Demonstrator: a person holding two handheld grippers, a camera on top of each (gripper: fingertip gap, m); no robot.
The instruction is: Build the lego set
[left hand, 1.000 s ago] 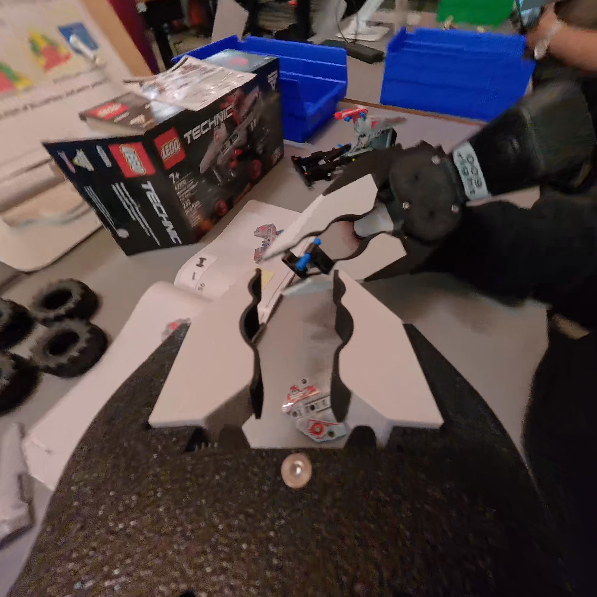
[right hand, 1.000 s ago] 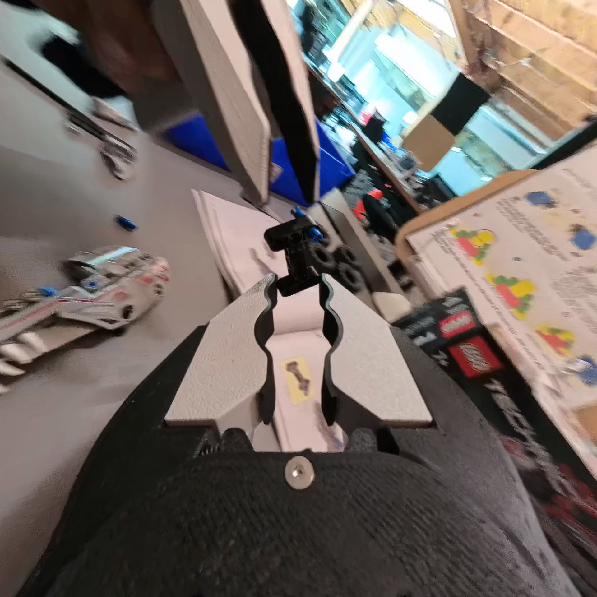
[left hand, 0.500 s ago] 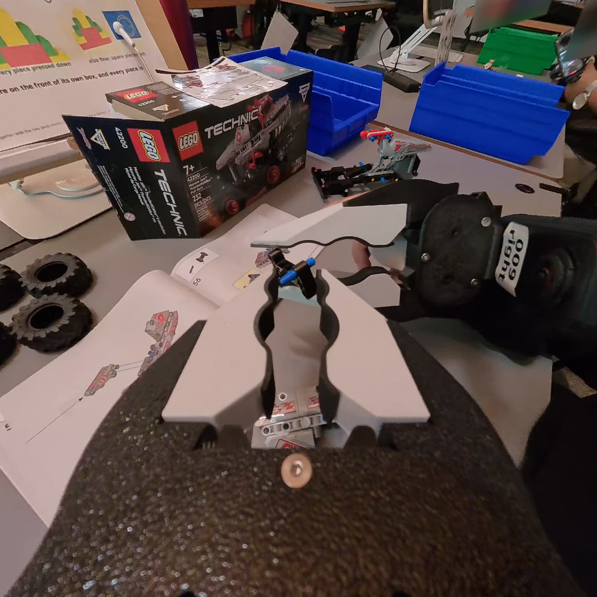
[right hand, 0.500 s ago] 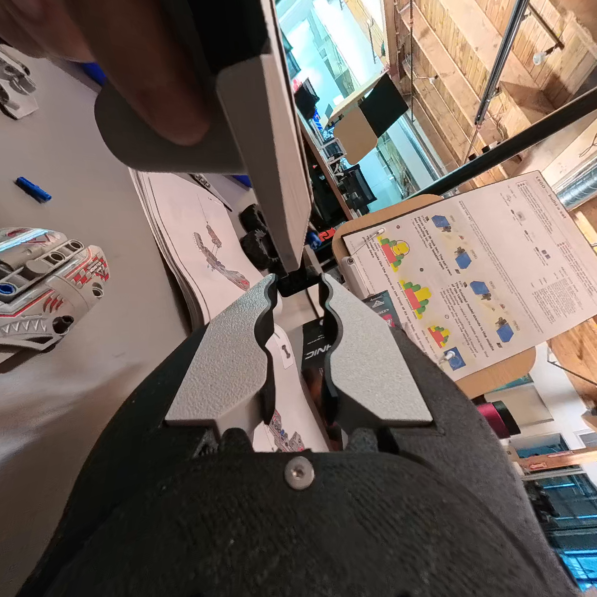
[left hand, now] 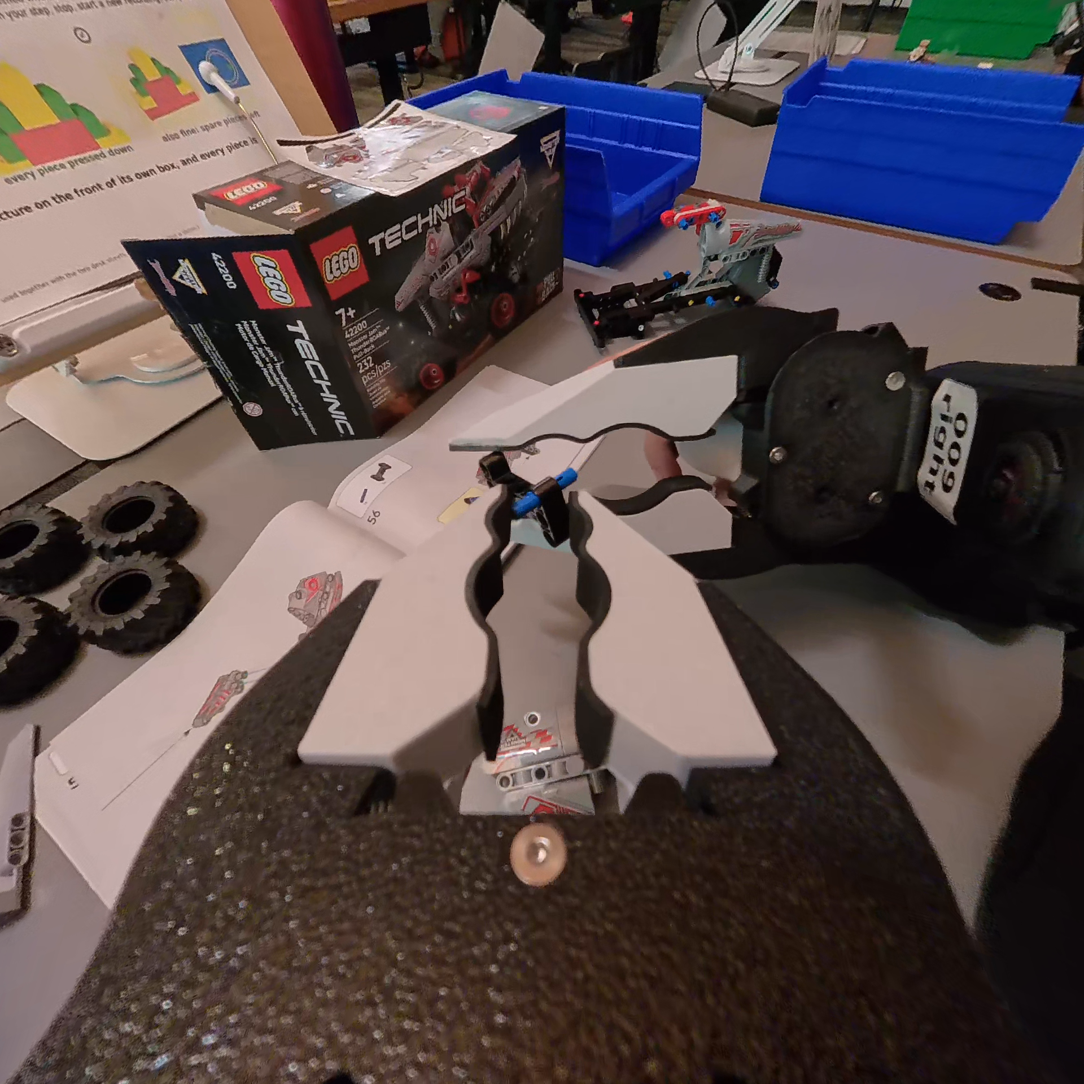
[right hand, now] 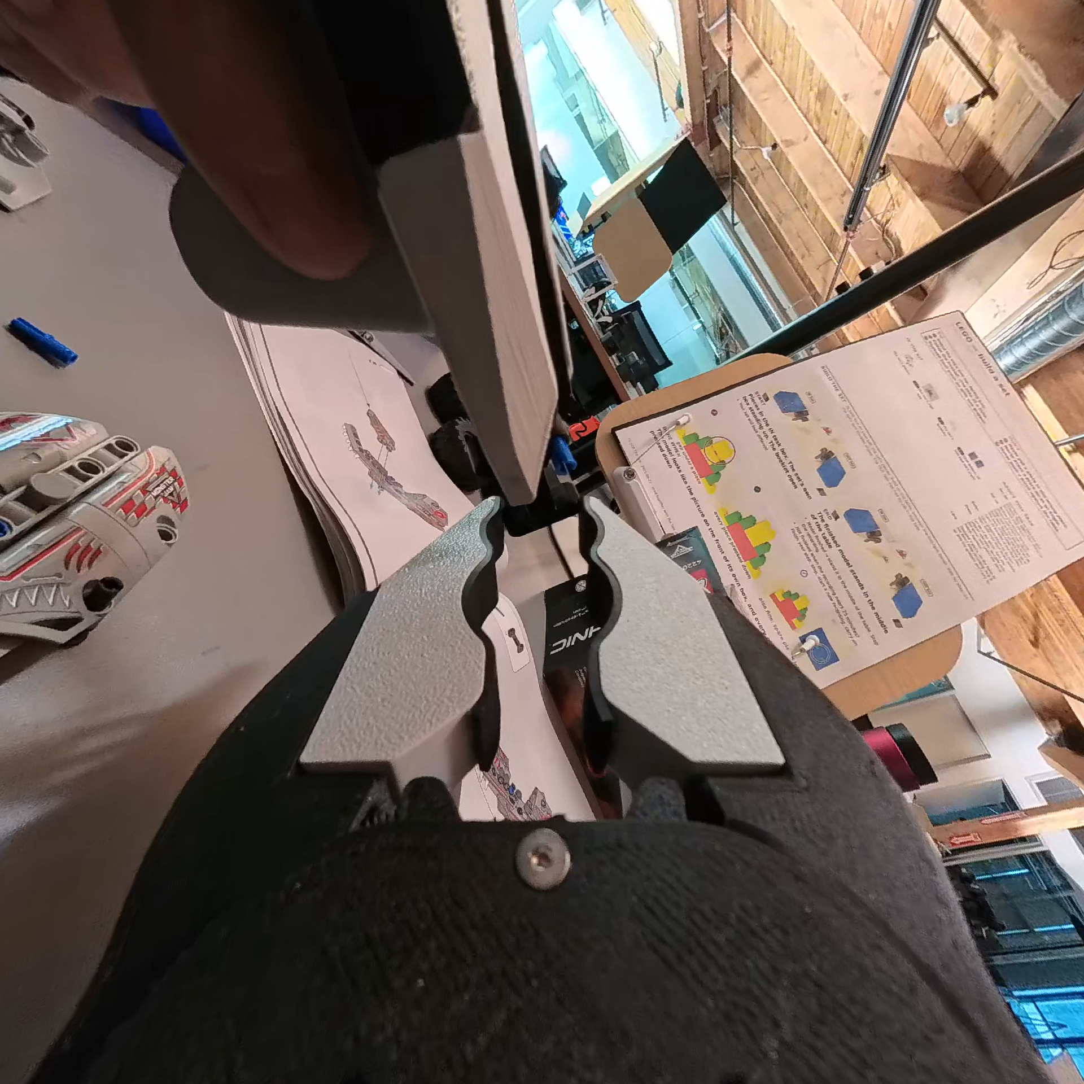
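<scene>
A: Noting the left gripper [left hand: 532, 509]. Its jaws are clamping a small black connector piece [left hand: 542, 505] at the very tips, with a blue pin [left hand: 538, 496] running through it and sticking out on both sides.

B: And the right gripper [right hand: 541, 517]? From its own camera, its jaws are closing on the same black piece, tips pinching the lower part.

A: Agreed, both are gripping one part. In the left view the right gripper is coming in sideways, one flat finger [left hand: 592, 405] lying just above the piece. I'd judge the left one is bracing the piece while the right one seats or takes it.

B: Hand-over or pin-pressing, I can't tell which. The crossed approach is keeping the fingers from fouling each other.

A: Below the left jaws, the instruction booklet [left hand: 234, 622] is lying open, probably so the step can be read while working.

B: Beyond the jaw tips, the set's box [left hand: 375, 305] is standing with a sticker sheet [left hand: 399, 146] on top. Further right, the half-built chassis [left hand: 680, 281] is waiting on the table, near two blue bins [left hand: 633, 152].

A: Left of the jaws, black tyres [left hand: 123, 592] are sitting grouped, not yet fitted. A grey stickered body section [right hand: 82, 528] is lying well left of the right jaws, a loose blue pin on the table [right hand: 42, 342] beyond it.
</scene>
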